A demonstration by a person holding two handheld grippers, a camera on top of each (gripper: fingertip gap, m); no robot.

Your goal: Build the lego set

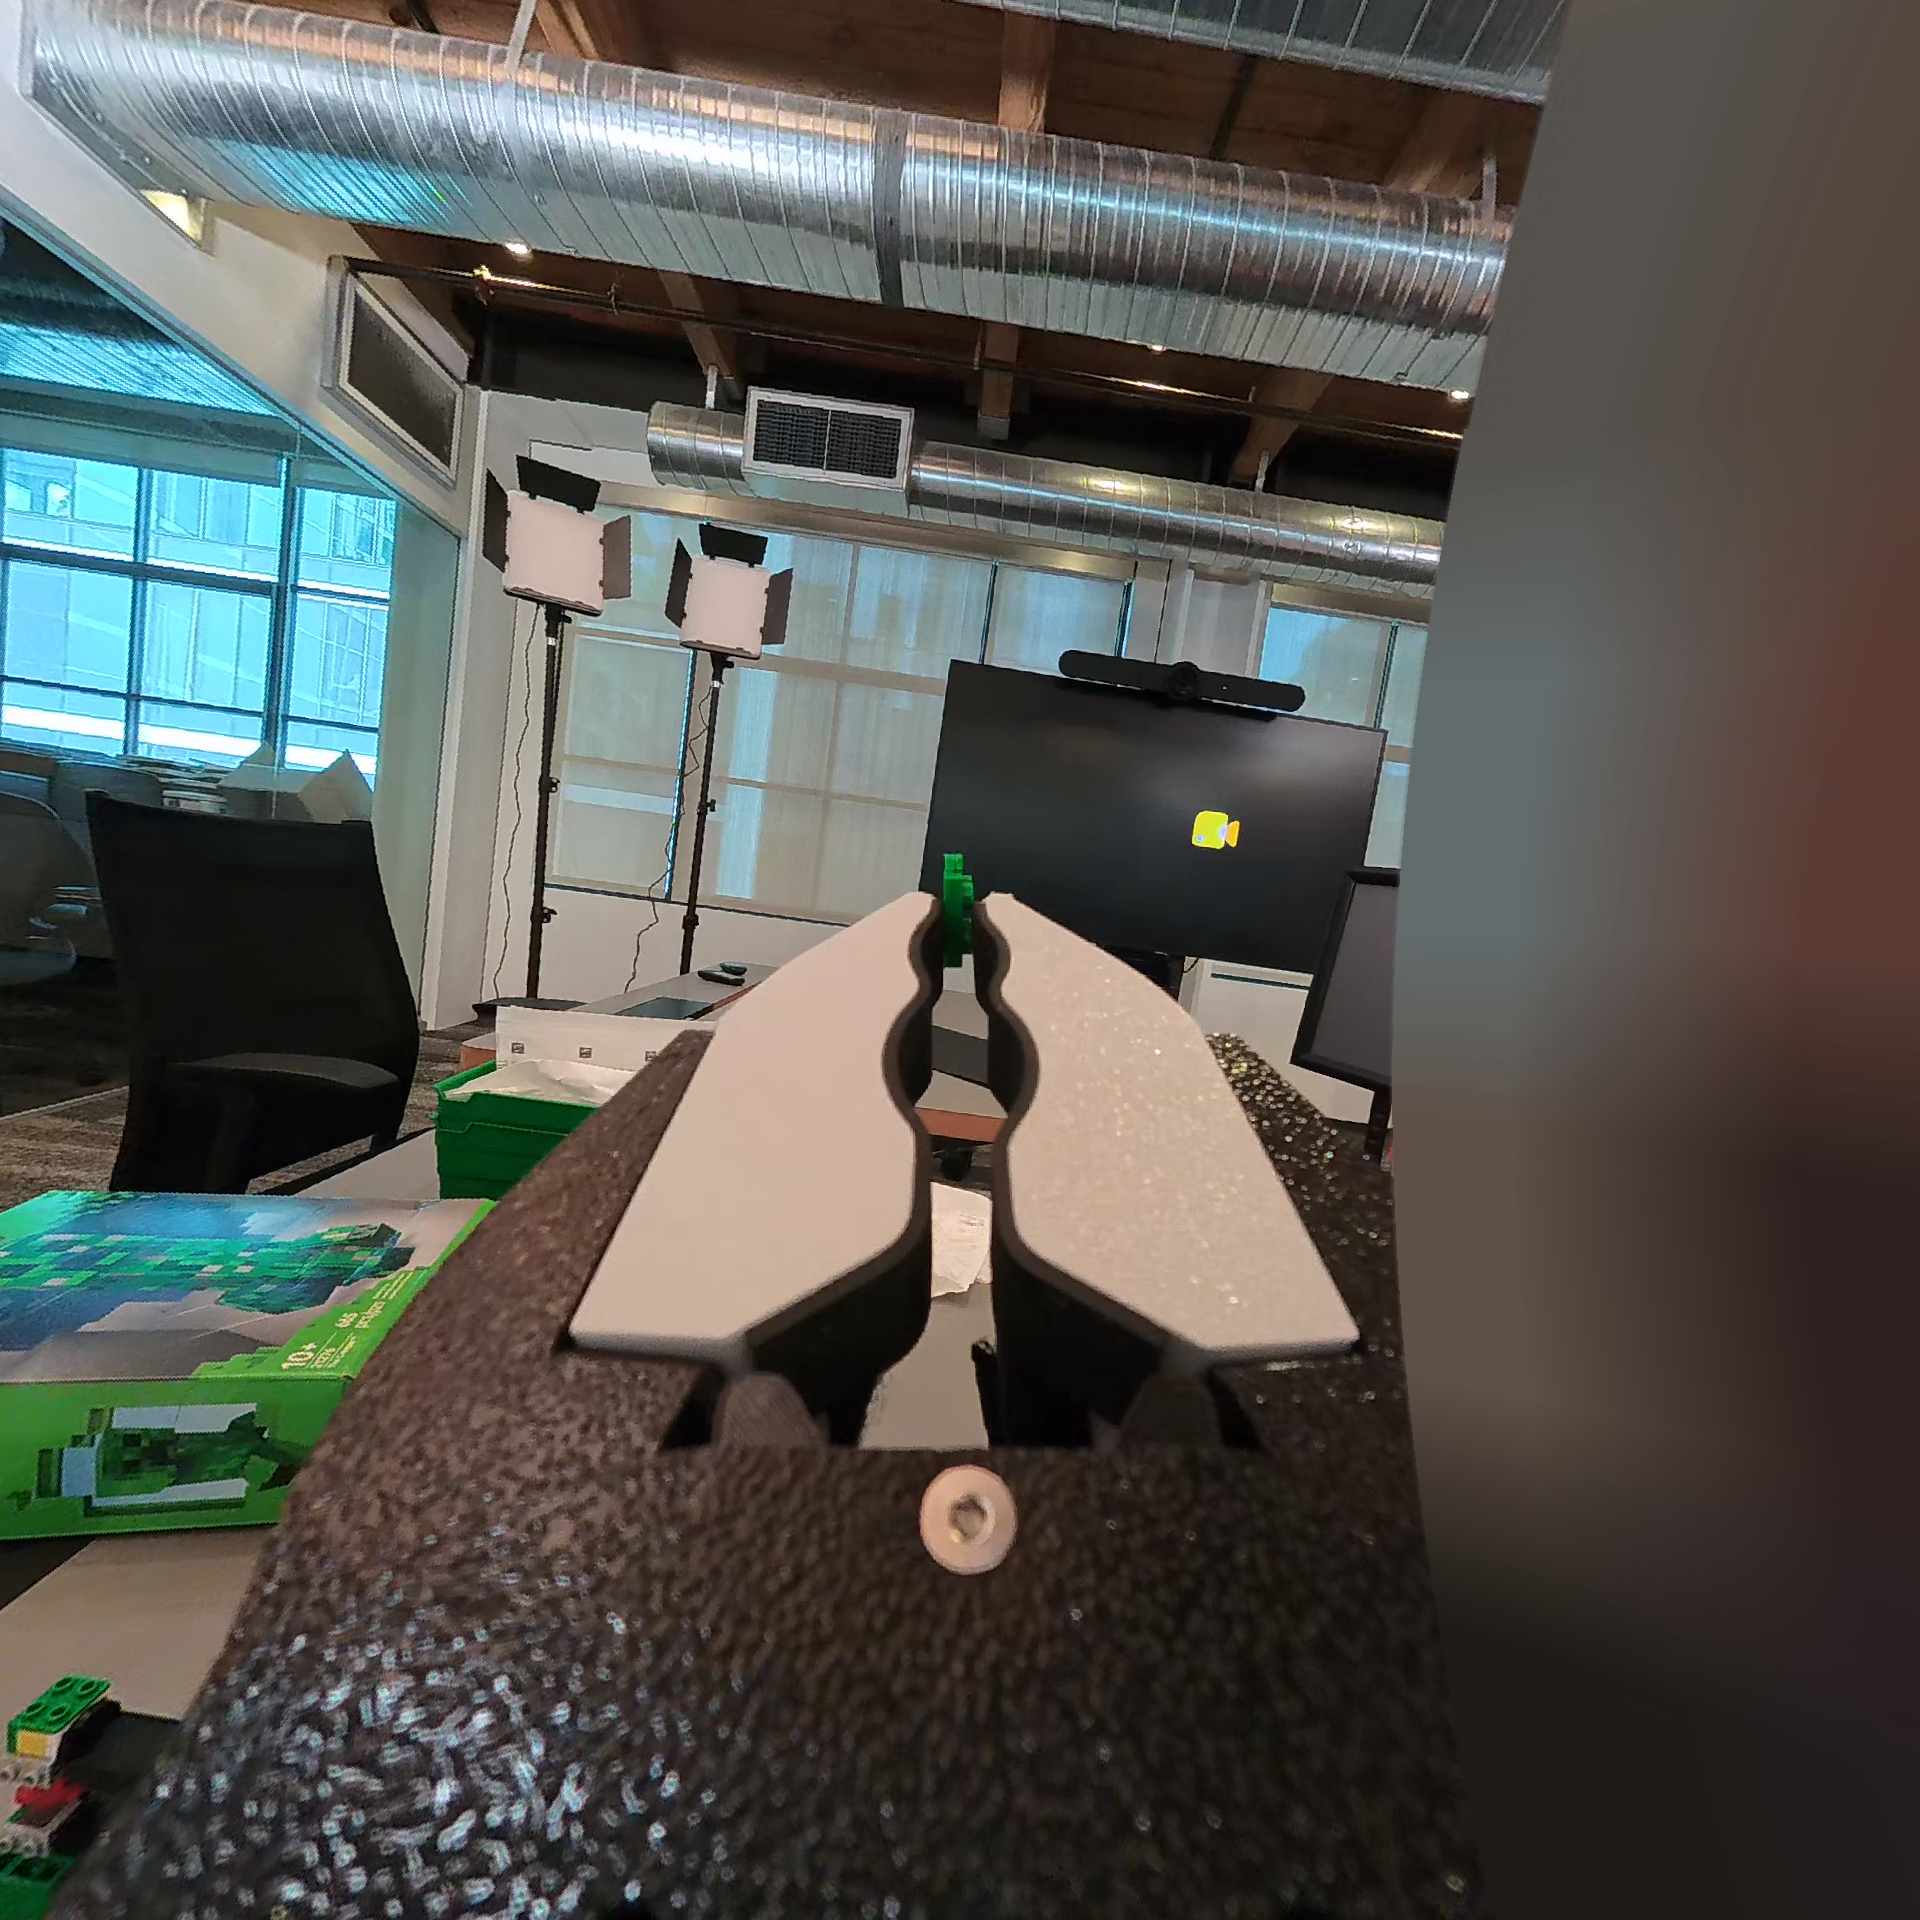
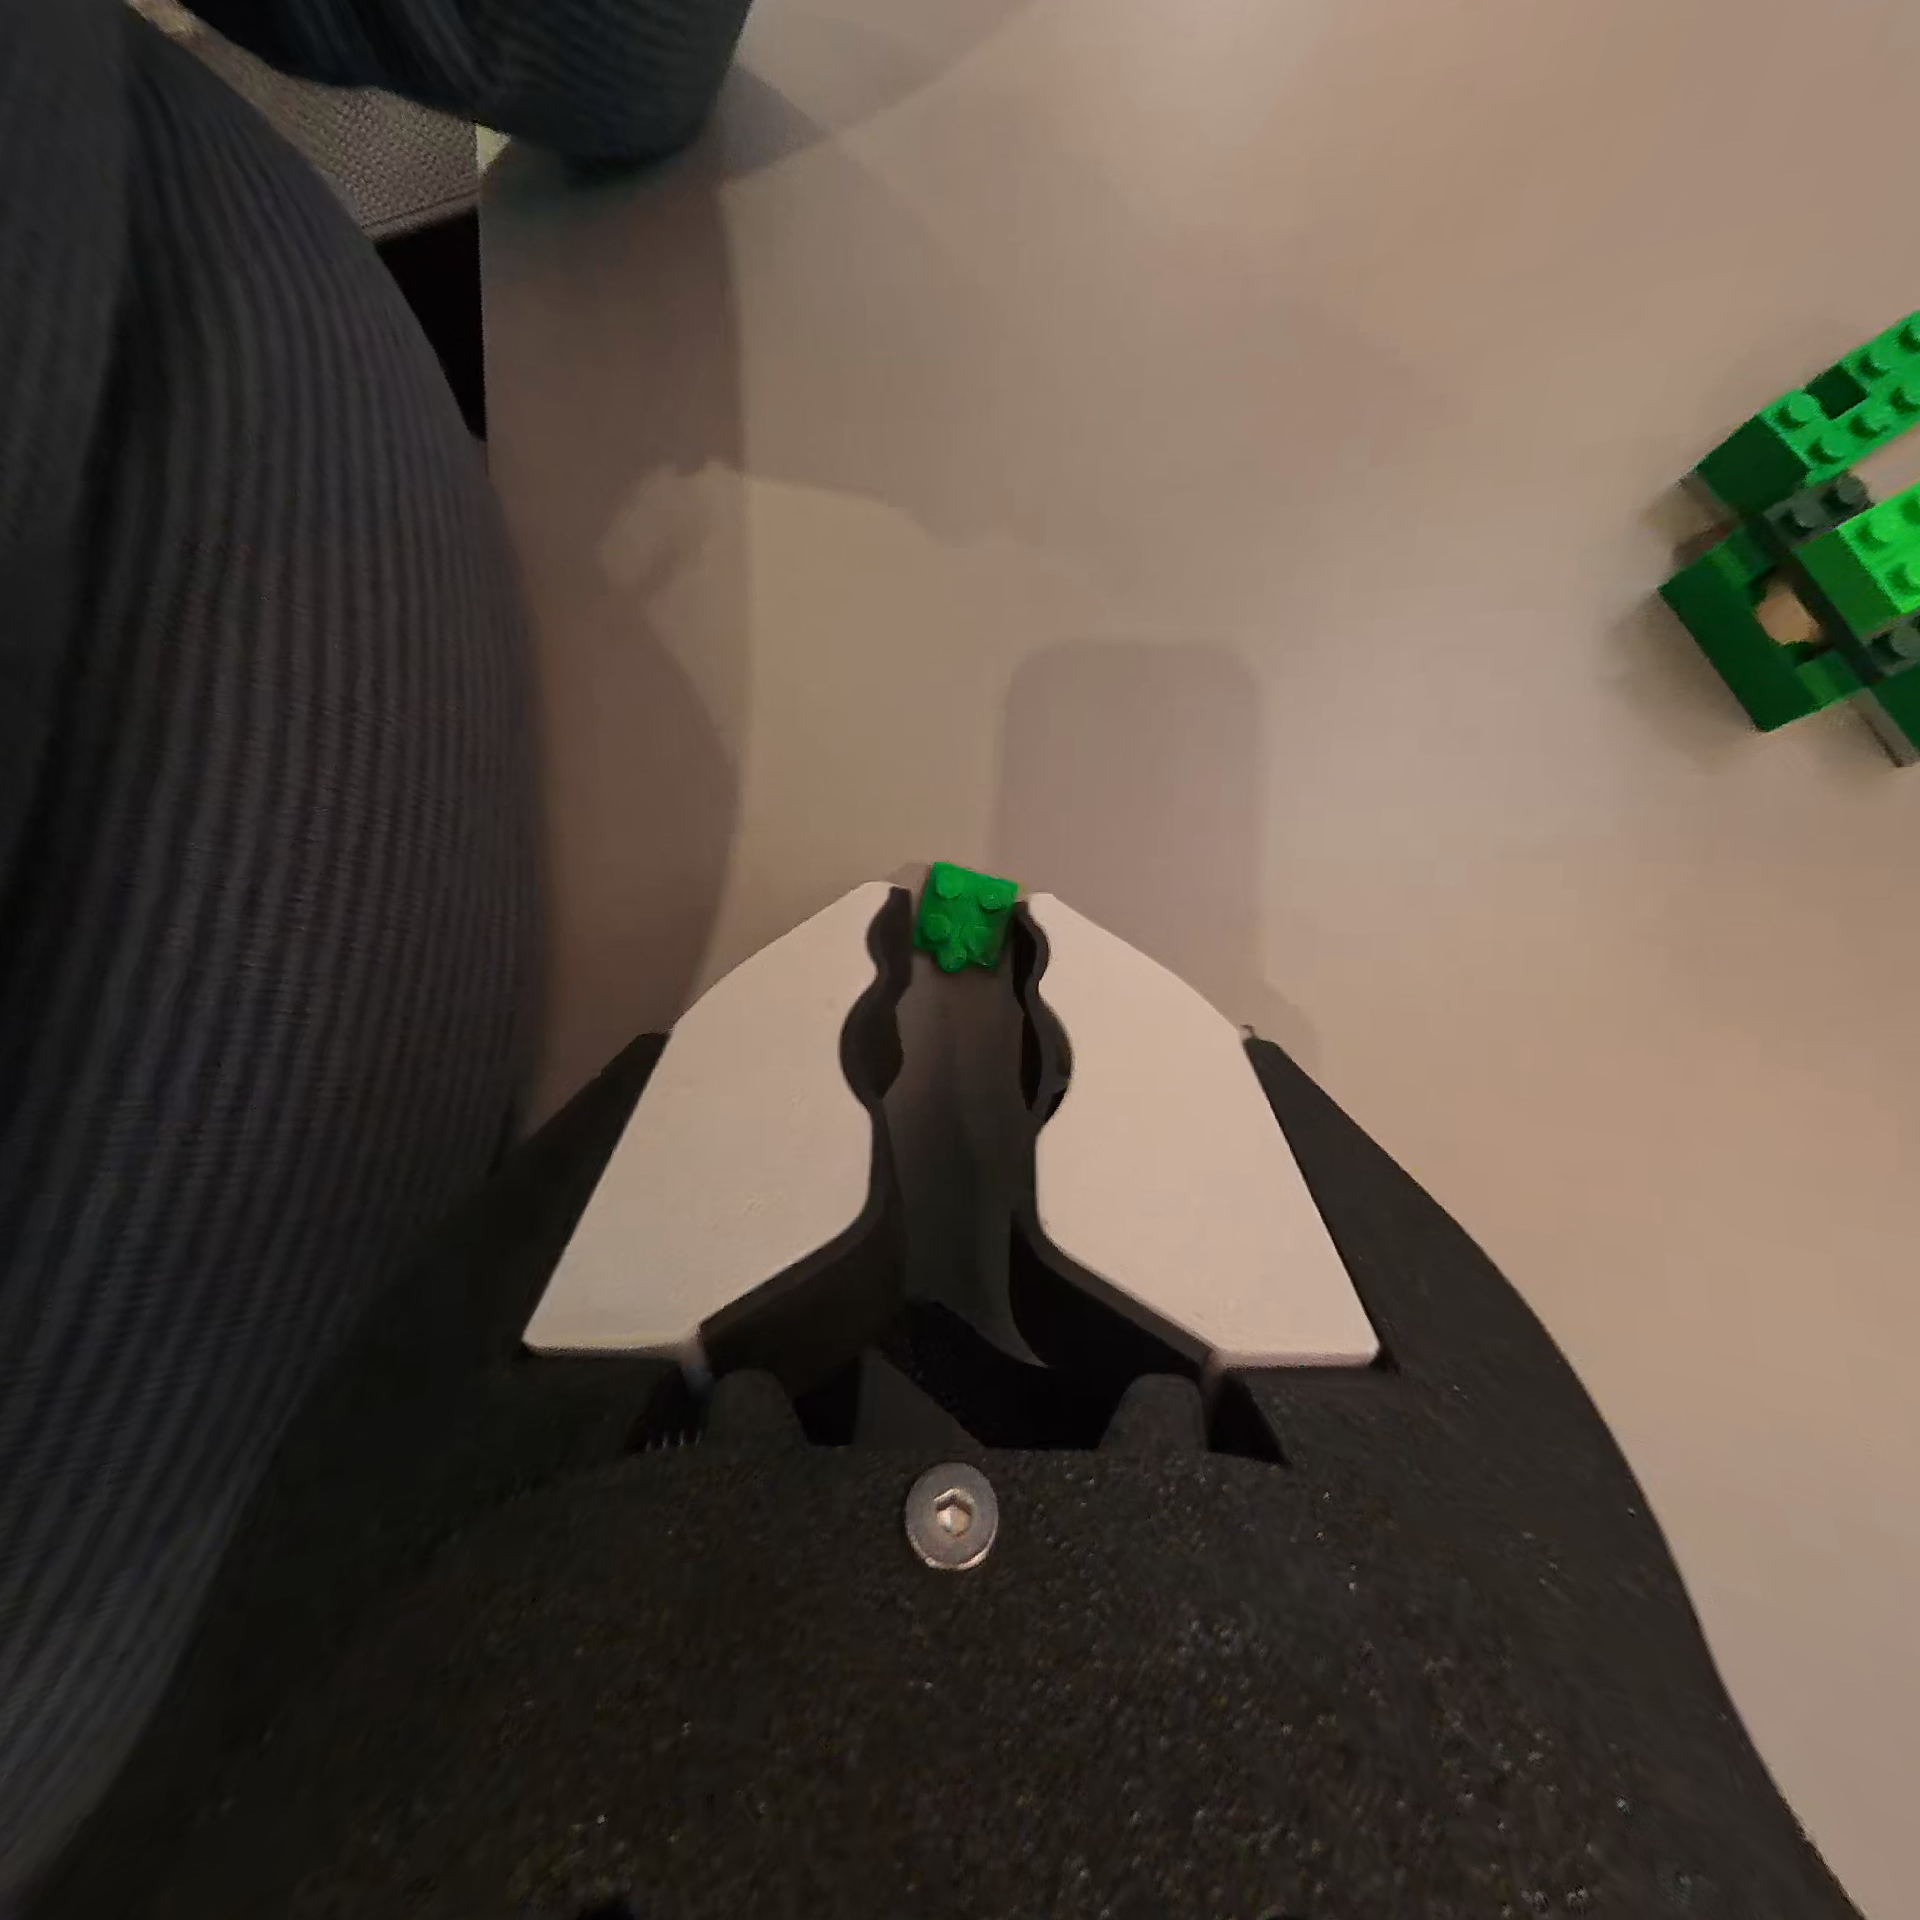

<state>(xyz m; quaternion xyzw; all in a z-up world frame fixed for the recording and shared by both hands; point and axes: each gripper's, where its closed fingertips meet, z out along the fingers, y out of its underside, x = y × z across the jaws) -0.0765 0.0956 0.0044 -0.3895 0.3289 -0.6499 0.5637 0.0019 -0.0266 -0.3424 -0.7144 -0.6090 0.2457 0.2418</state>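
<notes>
My left gripper (image 1: 961, 920) is raised and points out across the room. It is shut on a small green lego piece (image 1: 956, 906) that stands on edge between the fingertips. My right gripper (image 2: 961, 914) points down at the pale table (image 2: 1247, 416). It is shut on a small green studded plate (image 2: 964, 920) held at the fingertips. A partly built green and dark grey lego assembly (image 2: 1829, 540) lies on the table at the right edge of the right wrist view, apart from the gripper. A small green, white and black lego build (image 1: 47, 1777) sits at the lower left of the left wrist view.
The green lego set box (image 1: 197, 1340) lies on the table to the left. Stacked green trays (image 1: 509, 1122) stand behind it. A black chair (image 1: 249, 987), two light stands (image 1: 556, 561) and a dark screen (image 1: 1143, 821) are beyond. A person's dark ribbed sleeve (image 2: 229, 831) fills the left of the right wrist view. Some 35 cm of space lies between my two pairs of fingers.
</notes>
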